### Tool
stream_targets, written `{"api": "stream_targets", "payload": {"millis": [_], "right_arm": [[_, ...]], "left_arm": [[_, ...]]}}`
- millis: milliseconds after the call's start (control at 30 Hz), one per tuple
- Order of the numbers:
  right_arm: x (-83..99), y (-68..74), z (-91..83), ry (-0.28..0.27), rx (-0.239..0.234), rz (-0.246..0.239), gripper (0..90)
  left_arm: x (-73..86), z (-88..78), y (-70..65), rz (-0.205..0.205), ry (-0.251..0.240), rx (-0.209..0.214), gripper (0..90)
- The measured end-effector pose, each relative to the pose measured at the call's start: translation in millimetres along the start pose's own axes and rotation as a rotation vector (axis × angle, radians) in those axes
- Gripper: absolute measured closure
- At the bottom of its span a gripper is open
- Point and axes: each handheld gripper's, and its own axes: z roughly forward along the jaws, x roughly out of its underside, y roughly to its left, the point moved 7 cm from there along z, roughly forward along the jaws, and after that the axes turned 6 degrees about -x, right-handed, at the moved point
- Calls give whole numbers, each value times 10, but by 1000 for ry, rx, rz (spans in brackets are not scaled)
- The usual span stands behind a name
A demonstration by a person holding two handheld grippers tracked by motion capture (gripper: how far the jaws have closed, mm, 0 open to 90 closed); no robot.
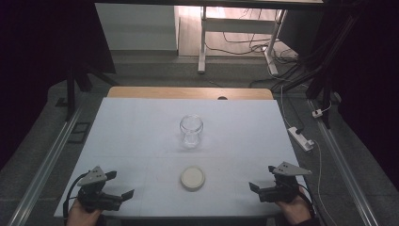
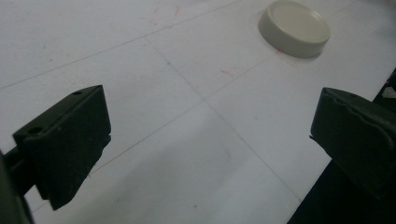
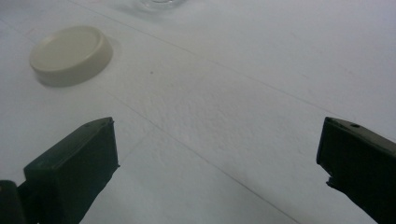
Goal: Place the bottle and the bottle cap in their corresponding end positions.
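With the left gripper (image 1: 121, 185) and right gripper (image 1: 262, 177) both spread wide and empty at the frame's lower corners, the cream lid (image 1: 192, 178) lies low-centre before the glass jar (image 1: 191, 130); advise straddling the lid squarely across its rim before closing.

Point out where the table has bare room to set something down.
Bare white sheet flanks the glass jar on both sides and runs behind it to the wooden edge. Bare strips separate the cream lid from the left gripper and right gripper. Only the jar-to-lid gap is tight.
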Motion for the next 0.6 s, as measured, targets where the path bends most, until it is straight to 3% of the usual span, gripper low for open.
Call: {"api": "stream_targets", "payload": {"millis": [400, 600], "right_arm": [[140, -82, -132, 25, 52, 39, 0], [160, -101, -155, 30, 55, 52, 0]], "left_arm": [[133, -106, 60, -31, 10, -30, 0], [143, -107, 71, -40, 22, -31, 0]]}}
